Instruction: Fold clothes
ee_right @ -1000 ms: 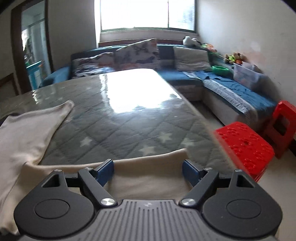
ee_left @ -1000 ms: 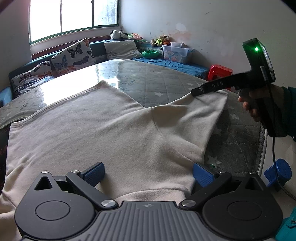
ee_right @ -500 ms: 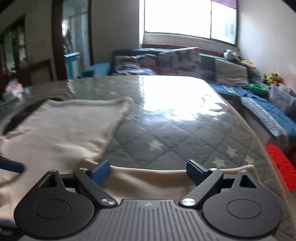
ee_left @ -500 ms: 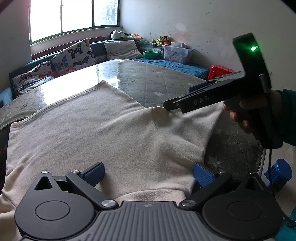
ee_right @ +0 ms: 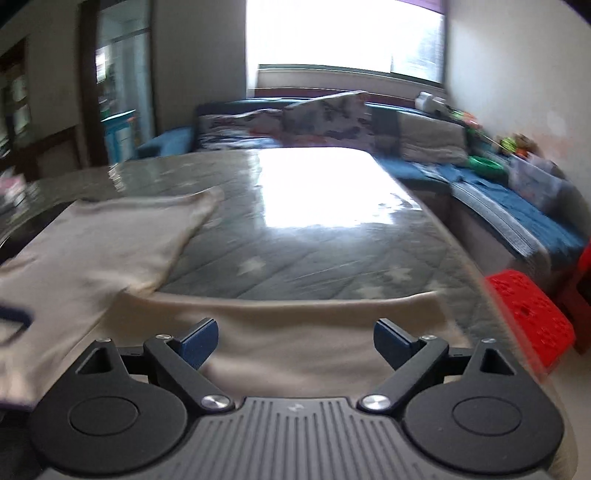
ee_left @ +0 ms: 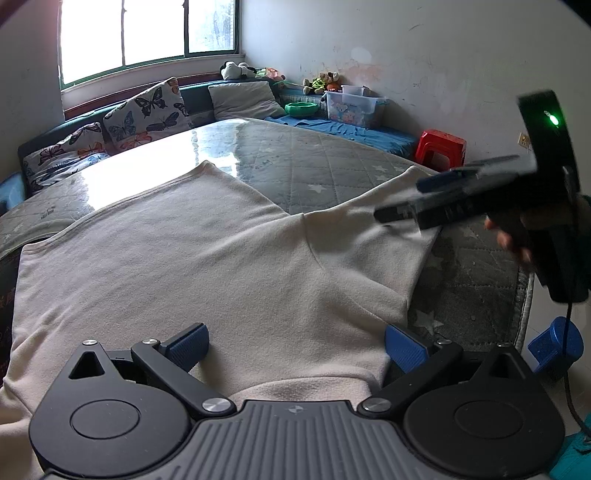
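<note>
1. Left gripper (ee_left: 293, 341): jaws wide apart, nothing clamped. Cream shirt (ee_left: 192, 258) fabric lies between and under the blue pads, near its collar edge.
2. Right gripper (ee_right: 295, 334): jaws spread wide, nothing pinched. It sits over the shirt's sleeve (ee_right: 295, 317); cloth is under the pads, not gripped. This view is motion-blurred.
3. Shirt is spread flat on the quilted star-pattern mattress (ee_left: 332, 166), body to the left, sleeve out to the right edge.
4. In the left view the right gripper (ee_left: 399, 206) and the hand (ee_left: 513, 236) holding it hang over the sleeve end, covering part of it.
5. Off the mattress's right edge: red plastic stool (ee_right: 528, 314) close by, a second red stool (ee_left: 441, 147) farther along.
6. Beyond: blue-covered sofa (ee_left: 351, 127) with clear storage bin (ee_left: 354, 107), green bowl (ee_left: 301, 108), soft toys.
7. Far end: butterfly cushions (ee_left: 147, 112), grey pillow (ee_left: 245, 98), window (ee_left: 147, 33) with strong glare on the mattress top.
</note>
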`<action>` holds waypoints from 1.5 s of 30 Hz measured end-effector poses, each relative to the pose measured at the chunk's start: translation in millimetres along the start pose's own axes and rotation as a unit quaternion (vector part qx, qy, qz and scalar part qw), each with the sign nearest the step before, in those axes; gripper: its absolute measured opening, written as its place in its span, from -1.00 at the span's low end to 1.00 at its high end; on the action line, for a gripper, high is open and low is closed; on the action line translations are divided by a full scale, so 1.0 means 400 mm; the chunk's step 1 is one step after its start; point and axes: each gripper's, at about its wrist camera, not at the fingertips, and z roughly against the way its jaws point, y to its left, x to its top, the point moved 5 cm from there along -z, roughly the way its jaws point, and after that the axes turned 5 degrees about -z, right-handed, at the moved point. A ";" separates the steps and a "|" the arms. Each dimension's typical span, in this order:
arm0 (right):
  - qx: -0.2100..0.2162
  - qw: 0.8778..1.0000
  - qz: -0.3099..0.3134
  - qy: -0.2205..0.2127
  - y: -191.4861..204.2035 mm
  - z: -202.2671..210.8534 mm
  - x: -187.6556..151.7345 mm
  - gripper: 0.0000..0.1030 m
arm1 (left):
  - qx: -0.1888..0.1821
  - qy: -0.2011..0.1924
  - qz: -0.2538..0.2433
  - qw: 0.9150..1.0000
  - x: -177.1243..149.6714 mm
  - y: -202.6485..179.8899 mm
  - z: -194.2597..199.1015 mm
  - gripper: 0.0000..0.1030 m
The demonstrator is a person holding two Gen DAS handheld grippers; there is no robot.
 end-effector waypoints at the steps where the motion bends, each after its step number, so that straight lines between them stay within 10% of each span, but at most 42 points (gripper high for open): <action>1: 0.000 1.000 0.007 0.002 0.009 0.001 -0.006 0.82 | 0.000 0.000 0.000 1.000 0.000 0.000 0.000 1.00; 11: -0.075 0.996 -0.048 -0.006 -0.105 0.061 -0.043 0.86 | 0.005 0.006 0.006 1.000 0.007 0.002 0.000 1.00; 20: -0.002 1.000 0.010 -0.021 0.009 0.086 -0.054 0.89 | 0.022 -0.007 0.017 1.000 0.031 0.011 0.017 1.00; 30: -0.087 0.995 -0.043 -0.008 -0.124 0.075 -0.063 0.85 | 0.034 -0.005 0.024 0.999 0.032 0.029 0.015 1.00; 45: -0.107 0.986 -0.130 -0.008 -0.243 0.046 -0.039 -0.34 | 0.044 0.004 0.022 0.999 0.032 0.024 0.001 1.00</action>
